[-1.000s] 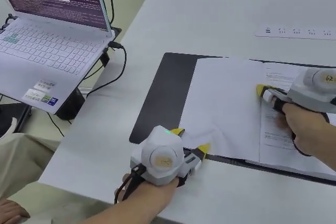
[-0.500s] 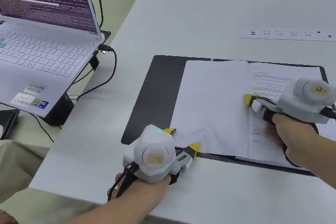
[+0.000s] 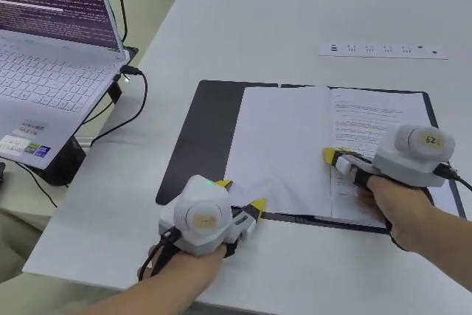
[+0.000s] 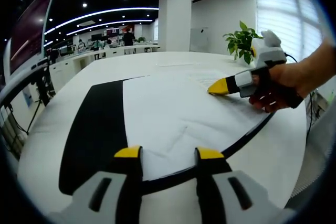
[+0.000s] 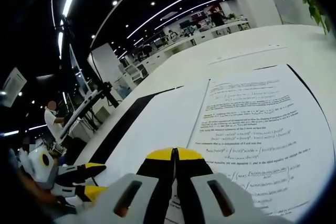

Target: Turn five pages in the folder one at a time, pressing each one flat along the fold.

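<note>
The folder point(image 3: 199, 138) lies open on the surface point(image 3: 295, 20). A blank turned page point(image 3: 280, 138) lies flat ahead of the left claw point(image 3: 241, 194), whose jaws are spread, gripping nothing, with their tips at the page's near edge. The right claw point(image 3: 330, 156) is clenched on nothing. Its tip rests on the fold point(image 3: 330, 119), low down, with a printed page point(image 3: 376, 119) on its right. At least one page looks turned, and its pressing seems to be under way. How many of the five are done I cannot tell, so more turns probably remain.
</note>
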The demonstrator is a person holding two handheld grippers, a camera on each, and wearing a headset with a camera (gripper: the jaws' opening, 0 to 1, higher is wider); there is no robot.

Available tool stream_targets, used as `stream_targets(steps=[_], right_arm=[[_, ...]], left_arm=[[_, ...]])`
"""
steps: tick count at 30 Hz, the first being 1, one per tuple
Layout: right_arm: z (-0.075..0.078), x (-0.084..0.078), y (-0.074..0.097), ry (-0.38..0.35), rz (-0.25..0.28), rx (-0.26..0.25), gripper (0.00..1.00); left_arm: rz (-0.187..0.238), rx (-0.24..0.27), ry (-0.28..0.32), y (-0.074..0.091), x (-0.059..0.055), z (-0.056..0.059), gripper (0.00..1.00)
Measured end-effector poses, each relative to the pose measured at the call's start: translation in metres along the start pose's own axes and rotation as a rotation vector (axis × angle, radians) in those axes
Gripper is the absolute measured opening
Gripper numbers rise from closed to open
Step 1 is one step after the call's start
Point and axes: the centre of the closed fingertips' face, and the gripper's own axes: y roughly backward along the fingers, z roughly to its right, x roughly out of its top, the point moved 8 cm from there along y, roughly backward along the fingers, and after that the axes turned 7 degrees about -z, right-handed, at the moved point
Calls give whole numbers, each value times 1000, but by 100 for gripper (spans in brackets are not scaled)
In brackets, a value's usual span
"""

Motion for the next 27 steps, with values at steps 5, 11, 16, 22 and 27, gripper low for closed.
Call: stream_targets(steps=[5, 11, 16, 22, 27], right_arm=[[-4, -9, 9, 4, -8, 11, 0], [-8, -21, 15, 8, -41, 31, 0], [-11, -32, 23, -2, -59, 42, 0], [-14, -46, 35, -8, -91, 52, 0], [-18, -57, 45, -8, -109, 60, 0]], left_arm=[[4, 0, 3, 0, 0, 0, 39], [5, 0, 2, 0, 0, 0, 39], [7, -1, 5, 0, -1, 0, 39], [6, -2, 4, 0, 0, 0, 39], [6, -3, 3, 0, -1, 0, 39]])
